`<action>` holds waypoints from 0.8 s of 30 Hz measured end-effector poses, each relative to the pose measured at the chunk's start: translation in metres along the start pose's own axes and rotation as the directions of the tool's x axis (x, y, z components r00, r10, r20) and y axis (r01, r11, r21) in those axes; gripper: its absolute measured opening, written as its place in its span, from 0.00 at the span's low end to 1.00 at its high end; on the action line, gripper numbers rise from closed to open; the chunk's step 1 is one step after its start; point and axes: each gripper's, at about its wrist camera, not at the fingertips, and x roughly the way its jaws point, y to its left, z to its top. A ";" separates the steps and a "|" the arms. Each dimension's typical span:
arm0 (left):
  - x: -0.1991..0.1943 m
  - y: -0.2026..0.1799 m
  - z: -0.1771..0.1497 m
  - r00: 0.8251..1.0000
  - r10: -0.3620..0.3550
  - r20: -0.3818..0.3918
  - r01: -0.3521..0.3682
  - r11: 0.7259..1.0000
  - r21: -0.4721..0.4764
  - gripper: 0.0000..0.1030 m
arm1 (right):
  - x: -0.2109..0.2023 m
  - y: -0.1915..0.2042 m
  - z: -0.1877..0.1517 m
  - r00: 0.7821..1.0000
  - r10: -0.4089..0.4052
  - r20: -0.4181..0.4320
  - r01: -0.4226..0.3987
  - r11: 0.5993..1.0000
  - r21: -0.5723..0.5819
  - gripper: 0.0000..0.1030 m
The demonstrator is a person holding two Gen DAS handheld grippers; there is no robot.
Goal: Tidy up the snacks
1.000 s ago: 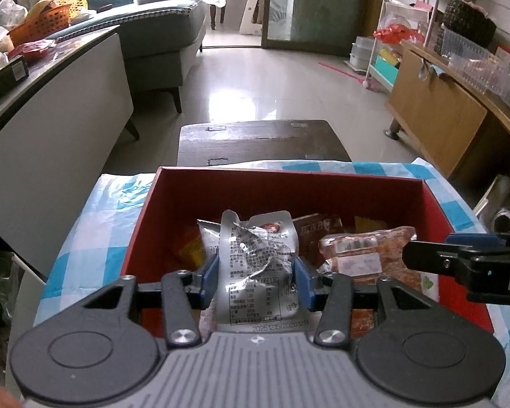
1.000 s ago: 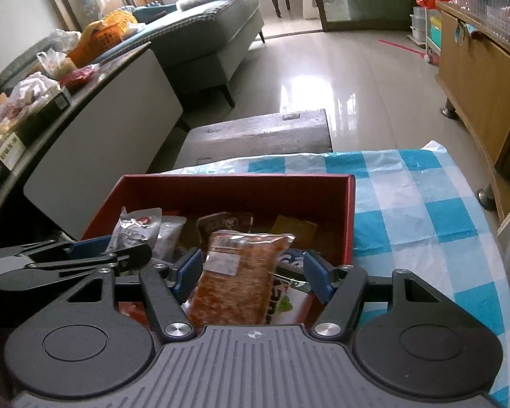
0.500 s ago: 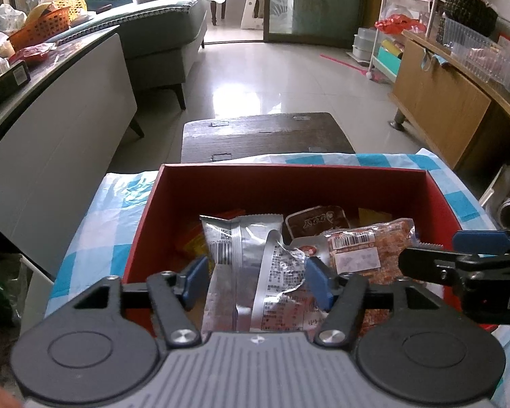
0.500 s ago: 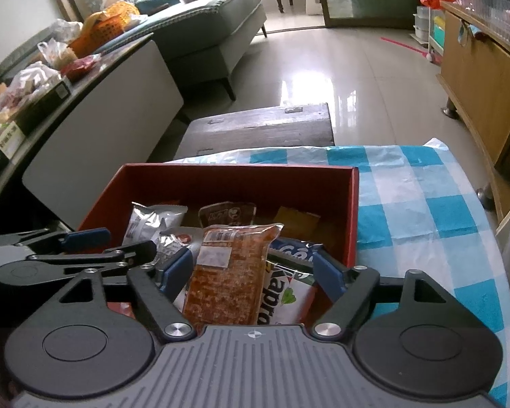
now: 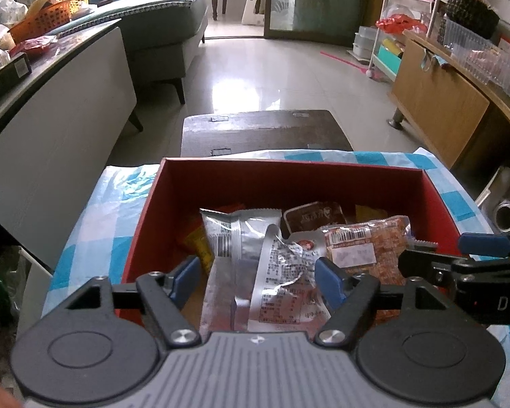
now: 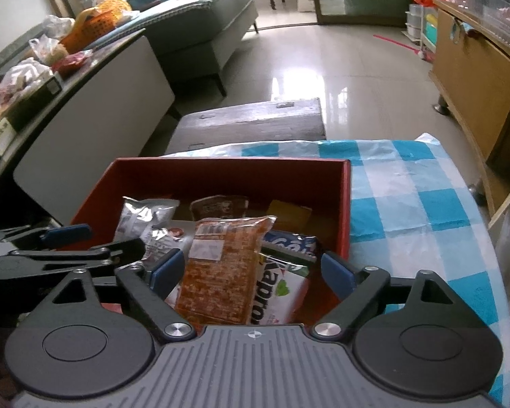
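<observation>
Both grippers, left gripper [image 5: 256,280] over the crinkled silver foil packet [image 5: 282,282] and right gripper [image 6: 251,273] over the orange clear-wrapped snack pack [image 6: 217,278], are opening and gripping nothing inside the red cardboard box [image 5: 289,183], so withdraw straight upward without snagging wrappers.

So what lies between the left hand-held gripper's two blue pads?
In the left wrist view, the crinkled silver snack packet lies in the red box, between the opening left hand-held gripper pads, neither touching it.
</observation>
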 end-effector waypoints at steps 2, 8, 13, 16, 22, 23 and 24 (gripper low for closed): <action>0.000 -0.001 0.000 1.000 0.002 -0.003 -0.002 1.000 0.002 0.67 | 0.000 -0.001 0.000 1.000 0.004 0.000 -0.004 1.000 0.006 0.91; -0.006 0.005 0.001 1.000 0.003 0.006 -0.003 1.000 -0.028 0.74 | -0.002 0.001 0.000 1.000 -0.008 0.012 0.008 1.000 -0.002 0.96; -0.015 0.015 -0.001 1.000 0.004 0.012 -0.003 0.998 -0.057 0.75 | -0.005 0.001 0.001 0.999 -0.022 0.027 0.022 1.000 0.003 1.00; -0.019 0.019 -0.003 1.000 0.000 0.010 0.001 0.997 -0.072 0.75 | -0.003 0.004 0.000 1.000 -0.022 0.021 0.022 1.000 -0.007 1.00; -0.034 0.025 -0.009 1.000 -0.004 0.023 0.006 0.995 -0.098 0.75 | -0.007 0.016 -0.002 1.000 -0.020 0.023 0.021 0.999 -0.039 1.00; -0.037 0.025 -0.009 1.000 -0.006 0.029 0.008 0.995 -0.101 0.75 | -0.009 0.017 -0.003 1.000 -0.018 0.025 0.019 0.999 -0.042 1.00; -0.040 0.026 -0.010 0.999 -0.005 0.033 0.009 0.995 -0.103 0.75 | -0.010 0.020 -0.004 1.000 -0.017 0.026 0.018 0.999 -0.047 1.00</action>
